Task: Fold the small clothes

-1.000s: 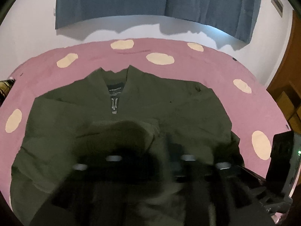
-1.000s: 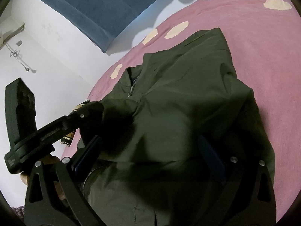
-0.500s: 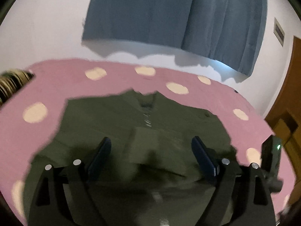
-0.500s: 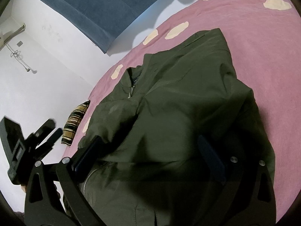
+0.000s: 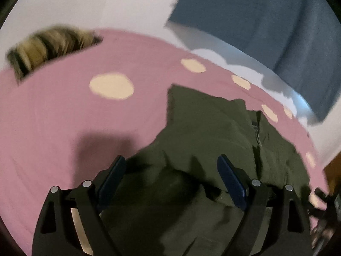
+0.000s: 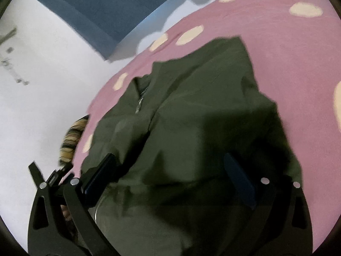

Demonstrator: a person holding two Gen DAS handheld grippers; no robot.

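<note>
A dark olive zip jacket [image 5: 204, 132] lies front up on a pink sheet with cream dots [image 5: 64, 128]; both sleeves are folded in over its chest. It fills the right wrist view [image 6: 202, 117], collar and zip at upper left. My left gripper [image 5: 170, 162] is open and empty, hovering over the jacket's left edge. My right gripper [image 6: 170, 160] is open and empty, low over the jacket's right half. The left gripper also shows at the lower left of the right wrist view [image 6: 49, 177].
A striped yellow-and-black cloth [image 5: 49, 47] lies at the far left edge of the bed; it also shows in the right wrist view [image 6: 71, 140]. A blue curtain [image 5: 266, 21] hangs on the white wall behind. A wooden door edge [image 5: 334, 170] is at right.
My left gripper let go of the left sleeve, which now lies across the chest, then drew back and swung left. My right gripper shifted slightly, staying open.
</note>
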